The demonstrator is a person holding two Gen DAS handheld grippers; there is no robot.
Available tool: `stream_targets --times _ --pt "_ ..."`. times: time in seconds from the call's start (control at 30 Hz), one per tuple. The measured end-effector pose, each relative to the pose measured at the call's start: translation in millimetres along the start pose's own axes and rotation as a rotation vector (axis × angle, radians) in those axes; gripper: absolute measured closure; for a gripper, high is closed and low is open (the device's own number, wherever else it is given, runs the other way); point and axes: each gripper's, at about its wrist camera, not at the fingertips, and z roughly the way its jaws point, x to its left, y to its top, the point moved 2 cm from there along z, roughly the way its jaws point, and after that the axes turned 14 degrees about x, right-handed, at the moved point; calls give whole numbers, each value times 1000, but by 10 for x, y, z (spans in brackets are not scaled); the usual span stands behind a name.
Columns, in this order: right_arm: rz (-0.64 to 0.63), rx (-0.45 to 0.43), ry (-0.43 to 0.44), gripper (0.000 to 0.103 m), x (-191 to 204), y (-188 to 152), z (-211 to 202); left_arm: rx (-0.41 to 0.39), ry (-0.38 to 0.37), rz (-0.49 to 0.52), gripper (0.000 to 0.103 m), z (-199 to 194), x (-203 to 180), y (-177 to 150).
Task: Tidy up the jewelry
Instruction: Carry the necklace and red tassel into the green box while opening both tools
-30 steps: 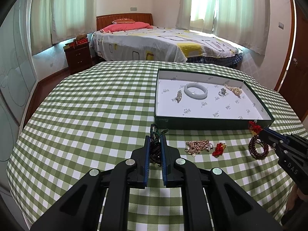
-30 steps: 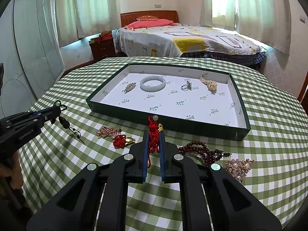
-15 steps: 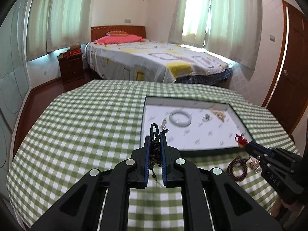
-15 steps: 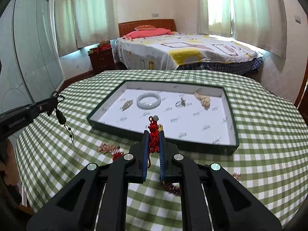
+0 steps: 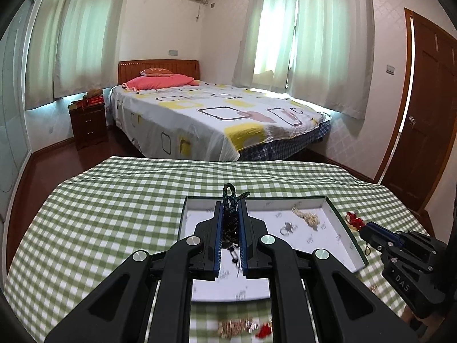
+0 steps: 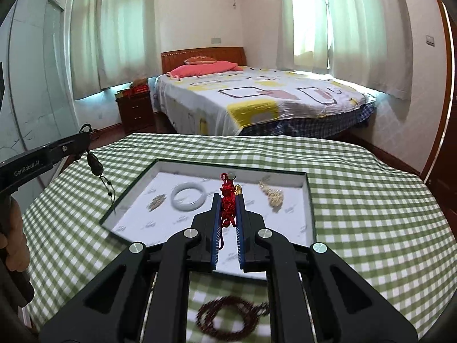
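Observation:
My left gripper (image 5: 230,207) is shut on a dark green corded pendant (image 5: 230,223) and holds it high above the green tray (image 5: 347,237); in the right wrist view the pendant (image 6: 95,165) dangles from it at the left. My right gripper (image 6: 228,200) is shut on a red knotted cord charm (image 6: 227,200), also raised over the tray (image 6: 310,208). Inside the tray lie a white jade bangle (image 6: 188,197), a gold piece (image 6: 271,194), a small brooch (image 6: 155,201) and a ring (image 5: 287,227).
On the green checked tablecloth (image 6: 371,200) in front of the tray lie a dark red bead bracelet (image 6: 228,318), a gold chain (image 5: 237,327) and a small red charm (image 5: 264,330). A bed (image 5: 217,114) and a door (image 5: 422,131) stand beyond the table.
Both grippers have lifted their pieces off the table and moved up and forward over the tray. The loose pieces on the cloth now sit below the fingers.

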Motion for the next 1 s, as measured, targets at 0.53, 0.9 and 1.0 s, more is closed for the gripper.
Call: stream_targets --times 0.53,0.9,1.0 --pt "97 199 -42 93 -440 -306 962 239 39 -43 92 1086 218 -411" --pt "119 232 -36 82 -498 -310 1050 280 39 -32 74 1172 126 -509" --pt "121 226 -31 71 -501 -308 1032 278 42 -44 55 1170 123 -526"
